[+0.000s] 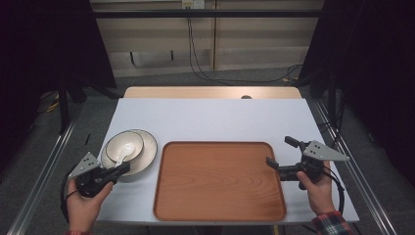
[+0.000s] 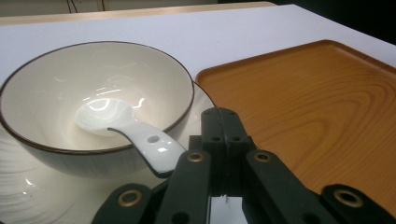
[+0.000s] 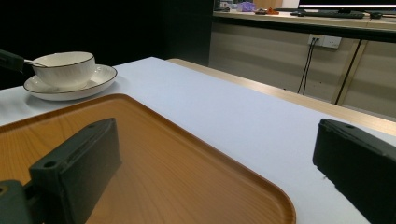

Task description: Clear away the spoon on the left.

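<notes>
The left hand-held gripper (image 1: pixel 122 168) has its jaws shut together, empty, just beside the spoon (image 2: pixel 126 128) handle. The spoon lies in the bowl (image 1: pixel 125 146) on a plate (image 1: pixel 147 152). The right hand-held gripper (image 1: pixel 280 152) is wide apart at the tray (image 1: pixel 220 210) edge. The desk (image 1: pixel 215 117) beyond is bare.

White dark-rimmed bowl (image 1: pixel 125 146), white spoon (image 2: pixel 128 132), wood-grain orange tray (image 1: pixel 220 181)
</notes>
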The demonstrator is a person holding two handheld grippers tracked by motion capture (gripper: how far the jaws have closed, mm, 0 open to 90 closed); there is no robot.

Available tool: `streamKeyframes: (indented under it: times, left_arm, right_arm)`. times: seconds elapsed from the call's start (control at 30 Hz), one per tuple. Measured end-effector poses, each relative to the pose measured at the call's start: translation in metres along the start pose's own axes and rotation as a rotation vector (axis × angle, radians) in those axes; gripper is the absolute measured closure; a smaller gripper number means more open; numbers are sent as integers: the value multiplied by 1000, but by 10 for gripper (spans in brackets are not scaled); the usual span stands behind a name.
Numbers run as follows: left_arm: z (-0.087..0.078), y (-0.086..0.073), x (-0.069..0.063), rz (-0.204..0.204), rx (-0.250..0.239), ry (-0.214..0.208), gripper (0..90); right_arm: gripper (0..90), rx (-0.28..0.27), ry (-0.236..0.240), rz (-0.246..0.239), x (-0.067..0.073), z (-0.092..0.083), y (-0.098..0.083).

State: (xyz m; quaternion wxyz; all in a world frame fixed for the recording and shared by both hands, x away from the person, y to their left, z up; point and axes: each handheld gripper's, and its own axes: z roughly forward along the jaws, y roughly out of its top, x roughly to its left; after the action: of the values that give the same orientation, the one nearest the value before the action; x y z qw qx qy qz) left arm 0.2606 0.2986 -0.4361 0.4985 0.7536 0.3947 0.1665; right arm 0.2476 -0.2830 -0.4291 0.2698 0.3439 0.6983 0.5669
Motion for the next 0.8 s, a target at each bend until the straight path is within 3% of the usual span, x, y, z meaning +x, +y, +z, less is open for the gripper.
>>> streamKeyframes:
  times: [0.57,0.8]
  left_arm:
    - [-8,-2,13,-29,-18,47,900]
    - [-11,-3,18,-41,-30,87,900]
  right_arm:
    - [6,6,9,-2,2,1,0]
    - [6,6,12,-3,2,1,-1]
